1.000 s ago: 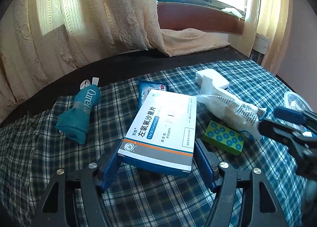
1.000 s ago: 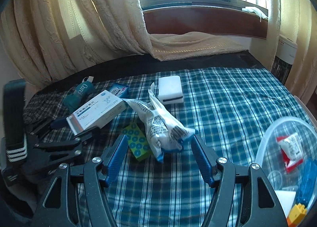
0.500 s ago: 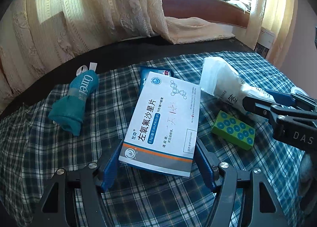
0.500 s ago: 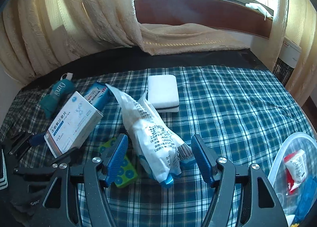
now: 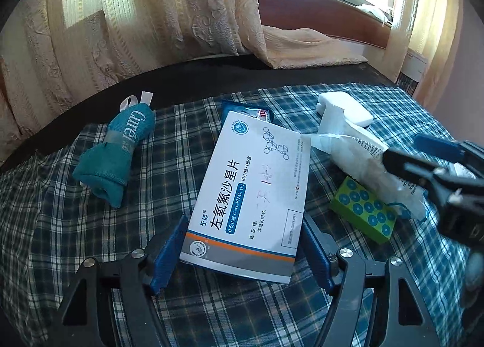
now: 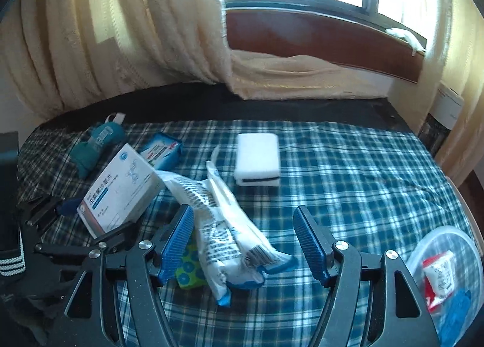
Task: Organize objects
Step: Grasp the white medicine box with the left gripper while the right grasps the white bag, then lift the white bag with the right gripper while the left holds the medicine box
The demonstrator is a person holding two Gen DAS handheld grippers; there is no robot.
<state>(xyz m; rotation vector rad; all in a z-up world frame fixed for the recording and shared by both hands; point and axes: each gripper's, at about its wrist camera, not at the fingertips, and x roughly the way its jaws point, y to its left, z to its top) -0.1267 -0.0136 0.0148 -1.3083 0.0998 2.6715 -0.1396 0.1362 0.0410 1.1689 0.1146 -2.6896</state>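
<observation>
between the left gripper [image 5: 243, 251] jaws: medicine box [image 5: 251, 192], near end framed, pads look just clear; jaws have just been opening. right gripper [image 6: 243, 244] stands wide around white packet [image 6: 225, 226]. advice: square up, close low. beyond: green block [image 5: 363, 210], sponge [image 6: 257, 162].

White packet [image 6: 225, 226] between right gripper [image 6: 243, 244] pads, right pad clear.

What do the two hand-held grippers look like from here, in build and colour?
Both match: the left hand-held gripper and the right hand-held gripper have black, open-framed plastic arms with silver screw heads at the joints. Each carries two long, blue, ribbed fingers. No cables show. At the left edge of the right view, a dark, white-striped fabric appears.
</observation>
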